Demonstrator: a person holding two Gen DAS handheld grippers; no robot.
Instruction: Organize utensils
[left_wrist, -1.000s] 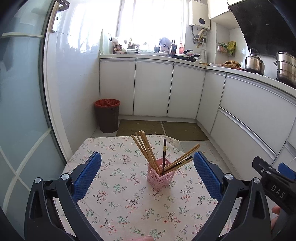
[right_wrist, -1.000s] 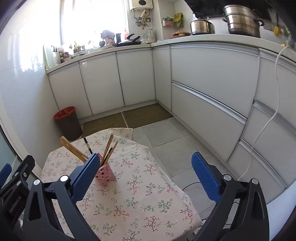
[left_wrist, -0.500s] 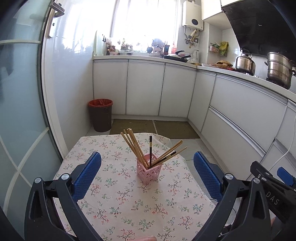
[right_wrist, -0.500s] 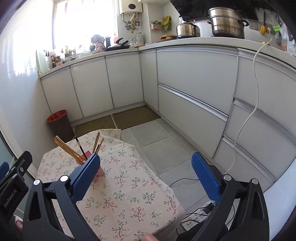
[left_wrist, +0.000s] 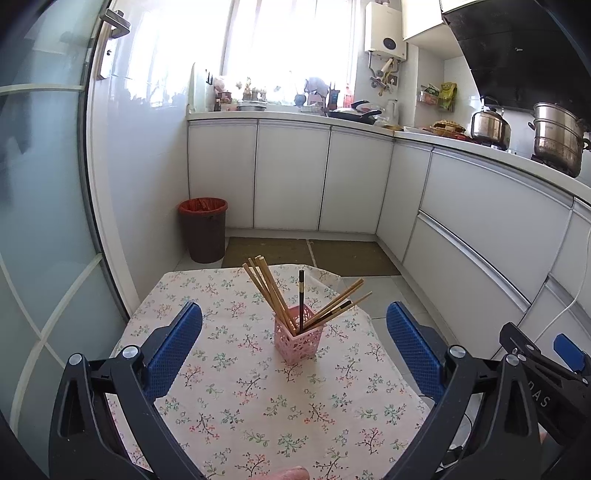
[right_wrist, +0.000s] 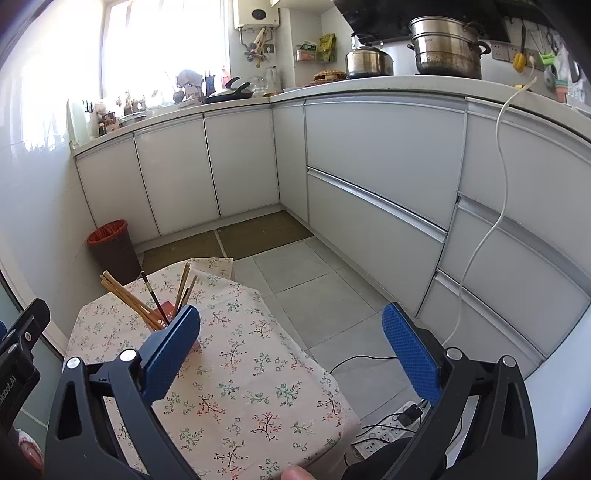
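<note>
Left gripper (left_wrist: 293, 341) wide open, empty; right gripper (right_wrist: 291, 341) same. Chopsticks (left_wrist: 273, 293) all in pink holder (left_wrist: 295, 341), tablecloth (left_wrist: 258, 406) bare. Looks done.

1. Left claw (left_wrist: 293, 343): jaws spread wide, nothing between the blue pads (left_wrist: 173, 347), poised above the tabletop's near edge.
2. Right claw (right_wrist: 291, 354): jaws spread wide, empty, over the tabletop's right edge.
</note>
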